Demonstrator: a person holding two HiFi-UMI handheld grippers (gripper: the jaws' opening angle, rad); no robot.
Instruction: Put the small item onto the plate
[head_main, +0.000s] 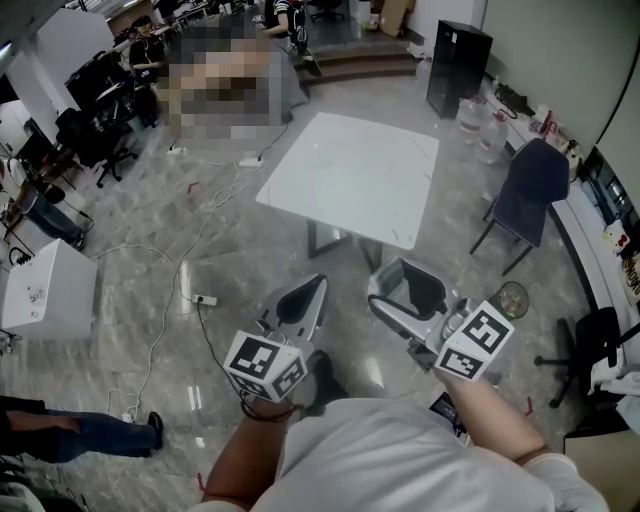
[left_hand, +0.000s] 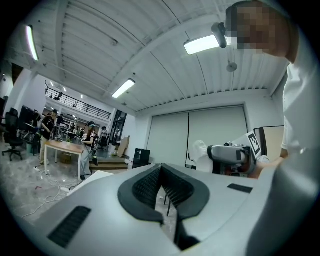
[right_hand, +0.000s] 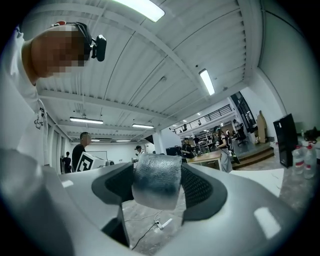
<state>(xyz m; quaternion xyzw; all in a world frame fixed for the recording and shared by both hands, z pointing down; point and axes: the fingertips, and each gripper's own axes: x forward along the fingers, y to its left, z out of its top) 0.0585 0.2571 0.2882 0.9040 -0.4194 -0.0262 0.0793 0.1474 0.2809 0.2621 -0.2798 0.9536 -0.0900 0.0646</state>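
Both grippers are held up in front of the person's chest, well short of the white table. My right gripper is shut on the small item, a silvery, crinkled, roughly cylindrical piece pinched between the dark ribbed pads. In the head view the jaws hide the item. My left gripper is shut, its pads meeting with nothing between them. The right gripper's body also shows in the left gripper view. No plate shows in any view.
A dark chair stands right of the table, with a round glassy object on the floor near it. A black cabinet and water bottles stand beyond. Cables and a power strip cross the floor left, by a white box. People work at the back.
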